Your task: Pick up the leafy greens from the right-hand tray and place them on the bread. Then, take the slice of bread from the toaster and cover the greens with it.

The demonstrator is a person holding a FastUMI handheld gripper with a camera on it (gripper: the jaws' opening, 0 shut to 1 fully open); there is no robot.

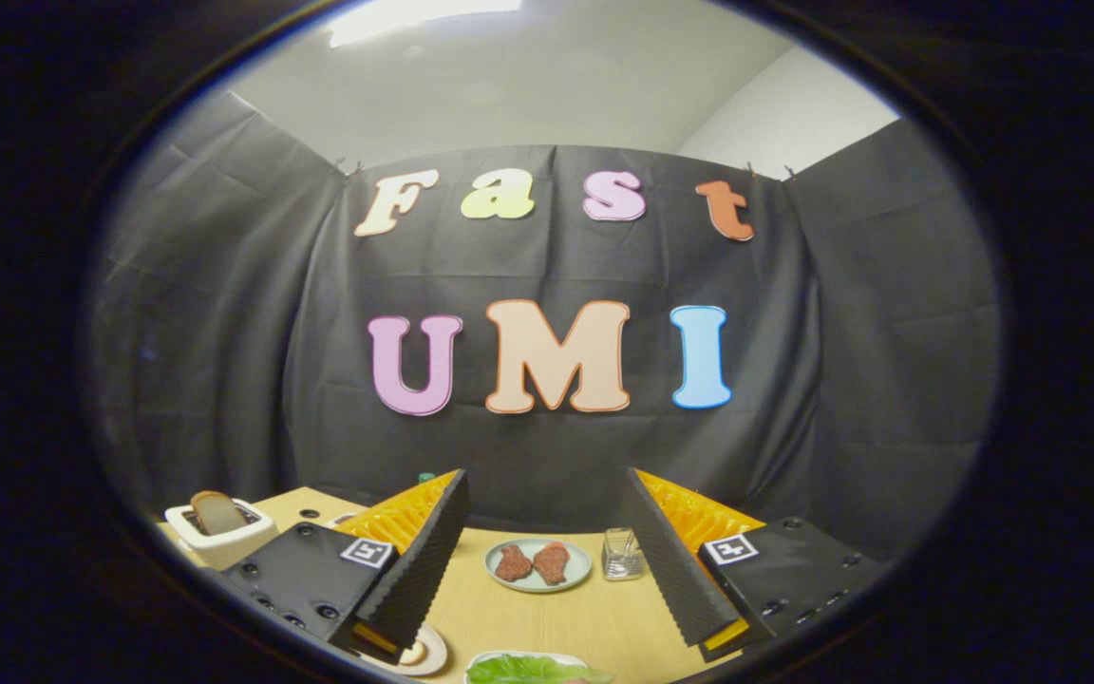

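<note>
Crinkly leafy greens [533, 669] lie near; gripper [547, 579] spread wide, empty; bread slice [216, 512] upright in far-left toaster [224, 541].

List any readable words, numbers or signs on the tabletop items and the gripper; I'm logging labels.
None readable.
gripper, fingers open and empty: square black-and-white markers, patterned, no words.
toaster, meat plate, clear holder: no text visible.

no legible text, fiducial markers on gripper [547, 608]
</note>
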